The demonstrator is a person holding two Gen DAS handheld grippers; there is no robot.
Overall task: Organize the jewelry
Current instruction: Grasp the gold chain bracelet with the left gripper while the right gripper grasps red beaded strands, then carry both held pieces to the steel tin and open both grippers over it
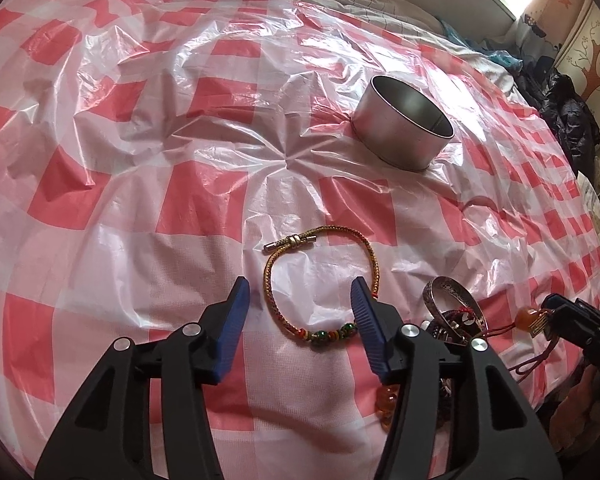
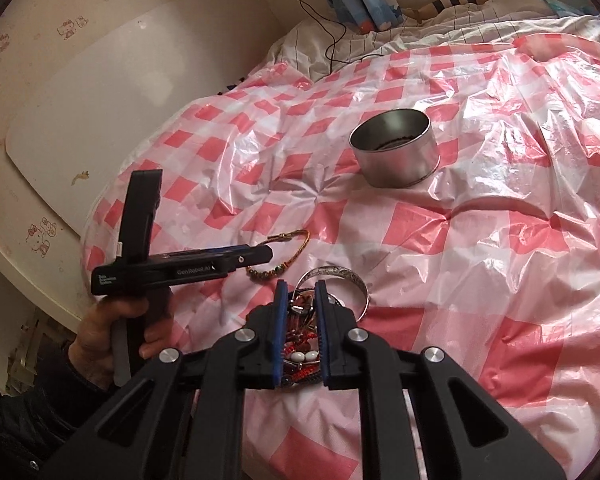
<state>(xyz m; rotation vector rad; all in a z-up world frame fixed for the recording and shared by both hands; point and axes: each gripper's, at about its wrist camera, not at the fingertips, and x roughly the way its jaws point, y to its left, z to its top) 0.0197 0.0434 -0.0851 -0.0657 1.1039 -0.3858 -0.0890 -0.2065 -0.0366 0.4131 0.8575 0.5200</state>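
The left gripper (image 1: 300, 292) points steeply down at the checked plastic sheet (image 1: 140, 160), its 2 blue pads apart and pressing on nothing; a gold braided bracelet (image 1: 320, 280) with green beads lies flat on the sheet between and just beyond them. From the right wrist view, a hand (image 2: 112, 328) grips that tool's handle, wrist low at the sheet's edge. The right gripper (image 2: 302, 296) tilts down over a jewelry pile (image 2: 300, 356), its jaws drawn narrow with red cords and beads between them. A silver bangle (image 2: 340, 276) leans on the pile. The round metal tin (image 1: 404, 128) stands upright farther back.
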